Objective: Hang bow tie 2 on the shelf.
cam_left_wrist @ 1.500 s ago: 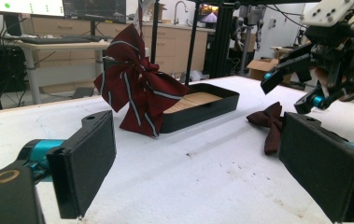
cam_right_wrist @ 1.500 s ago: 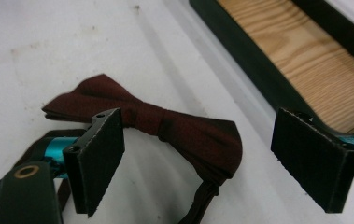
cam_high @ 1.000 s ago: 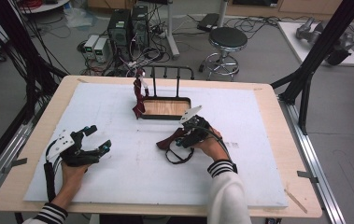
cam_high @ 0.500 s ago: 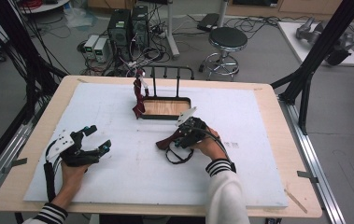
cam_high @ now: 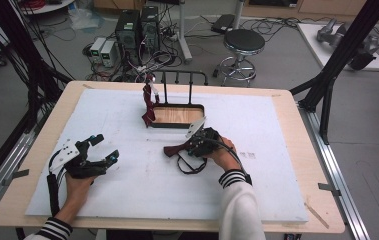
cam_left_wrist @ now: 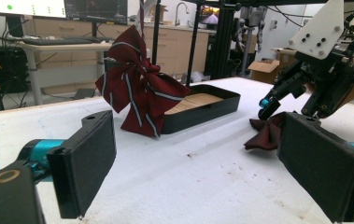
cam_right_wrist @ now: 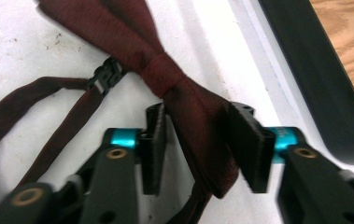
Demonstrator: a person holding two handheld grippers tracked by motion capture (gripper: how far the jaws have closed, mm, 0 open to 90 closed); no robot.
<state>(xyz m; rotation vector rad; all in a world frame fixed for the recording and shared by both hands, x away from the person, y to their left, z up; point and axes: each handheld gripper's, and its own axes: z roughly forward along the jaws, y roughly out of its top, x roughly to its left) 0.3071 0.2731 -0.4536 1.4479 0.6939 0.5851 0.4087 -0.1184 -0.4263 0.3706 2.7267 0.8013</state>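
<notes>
A: Dark red bow tie (cam_right_wrist: 165, 88) flat on the white mat (cam_high: 127, 185), just in front of the black tray (cam_high: 177, 124). Strap (cam_right_wrist: 39, 121) in a loop beside it.

B: And the right gripper (cam_right_wrist: 198, 149)?

A: Down over one wing of the bow tie. Jaws just closing, the wing between them, pads close on both sides. Squeezing or not, hard to tell.

B: Left gripper (cam_high: 104, 150)?

A: Wide open, nothing inside, low over the mat, well apart from the bow tie.

B: Anything else?

A: A striped bow (cam_left_wrist: 139, 91) hanging on the rack (cam_high: 177, 80) by the tray.
</notes>
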